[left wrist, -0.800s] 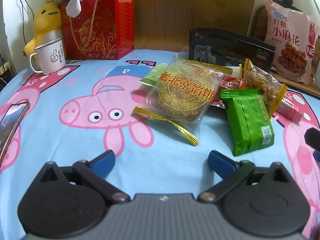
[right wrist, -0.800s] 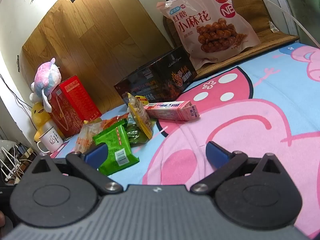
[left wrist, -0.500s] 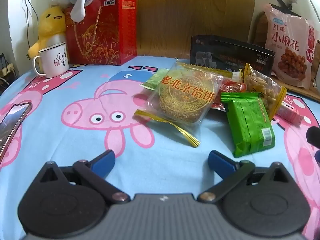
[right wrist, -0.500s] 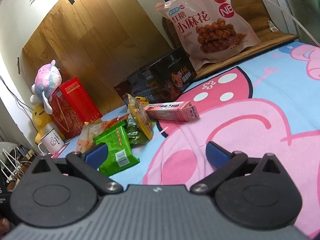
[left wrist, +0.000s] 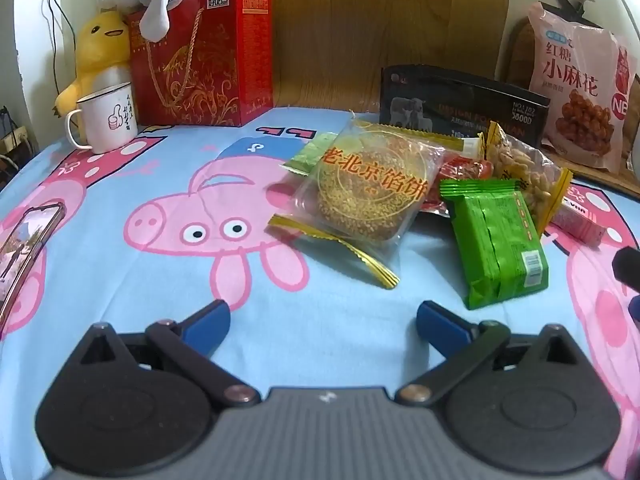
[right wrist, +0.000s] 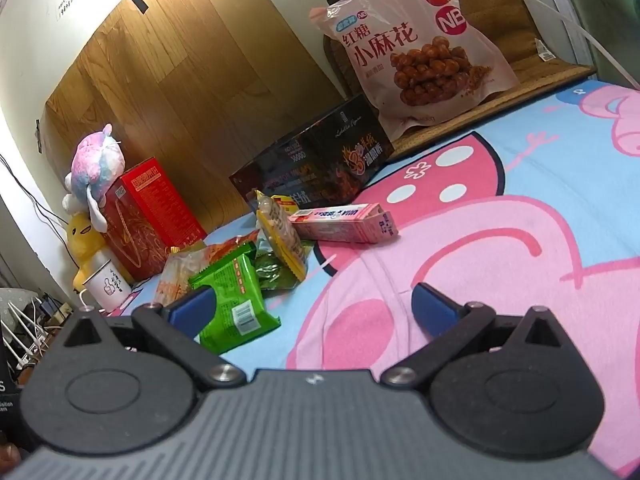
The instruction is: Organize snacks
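Observation:
A pile of snacks lies on the pig-print cloth. In the left wrist view a clear-wrapped round pastry [left wrist: 366,196] sits on top, with a green packet [left wrist: 496,246] to its right, a peanut bag [left wrist: 520,172] behind and a pink carton [left wrist: 580,224] at far right. My left gripper [left wrist: 322,320] is open and empty, short of the pastry. In the right wrist view my right gripper [right wrist: 312,308] is open and empty; its left finger overlaps the green packet [right wrist: 236,296]. The pink carton [right wrist: 344,224] and peanut bag [right wrist: 280,240] lie beyond.
A black box [left wrist: 460,108], a large pink snack bag [left wrist: 576,92], a red gift box [left wrist: 200,56], a yellow plush [left wrist: 100,52] and a white mug [left wrist: 106,120] stand at the back. A phone [left wrist: 20,244] lies at the left edge.
The left gripper's view has shifted slightly, with the snacks and back row sitting a little lower and closer. The right gripper has barely moved. Both stay open.

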Available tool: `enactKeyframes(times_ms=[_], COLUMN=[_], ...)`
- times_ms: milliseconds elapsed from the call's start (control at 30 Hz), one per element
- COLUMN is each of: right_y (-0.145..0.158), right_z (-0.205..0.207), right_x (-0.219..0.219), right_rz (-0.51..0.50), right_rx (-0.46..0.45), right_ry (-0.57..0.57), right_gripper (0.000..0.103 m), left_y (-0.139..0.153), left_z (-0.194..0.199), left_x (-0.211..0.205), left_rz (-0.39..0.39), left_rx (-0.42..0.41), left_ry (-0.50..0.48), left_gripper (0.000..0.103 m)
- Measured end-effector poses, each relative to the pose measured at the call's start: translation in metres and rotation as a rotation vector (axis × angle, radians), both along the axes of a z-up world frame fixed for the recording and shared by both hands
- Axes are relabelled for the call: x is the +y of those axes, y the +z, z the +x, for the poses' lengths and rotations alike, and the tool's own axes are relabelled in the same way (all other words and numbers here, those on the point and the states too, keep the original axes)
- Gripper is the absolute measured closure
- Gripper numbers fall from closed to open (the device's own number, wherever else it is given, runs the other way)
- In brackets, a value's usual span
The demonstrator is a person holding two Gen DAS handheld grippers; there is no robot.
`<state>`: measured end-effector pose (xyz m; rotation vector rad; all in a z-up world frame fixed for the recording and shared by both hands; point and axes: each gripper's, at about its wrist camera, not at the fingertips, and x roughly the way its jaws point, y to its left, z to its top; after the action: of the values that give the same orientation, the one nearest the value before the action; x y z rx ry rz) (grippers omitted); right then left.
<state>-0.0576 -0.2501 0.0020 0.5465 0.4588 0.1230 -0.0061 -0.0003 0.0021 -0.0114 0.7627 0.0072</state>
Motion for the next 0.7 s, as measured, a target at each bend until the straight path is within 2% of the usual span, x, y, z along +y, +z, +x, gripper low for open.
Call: enactKeyframes(times_ms=[700], right_y=[0.0002], right_z=[-0.002], right_x=[0.0], right_rz=[0.0], right_rx=[-0.001], right_ry=[0.0], right_gripper=[0.0], left_y=[-0.0019], left_z=[-0.0006], left_x=[-0.0014], left_rz=[0.004], left_rx=[0.023], left_ry=[-0.007], left_gripper=[0.0])
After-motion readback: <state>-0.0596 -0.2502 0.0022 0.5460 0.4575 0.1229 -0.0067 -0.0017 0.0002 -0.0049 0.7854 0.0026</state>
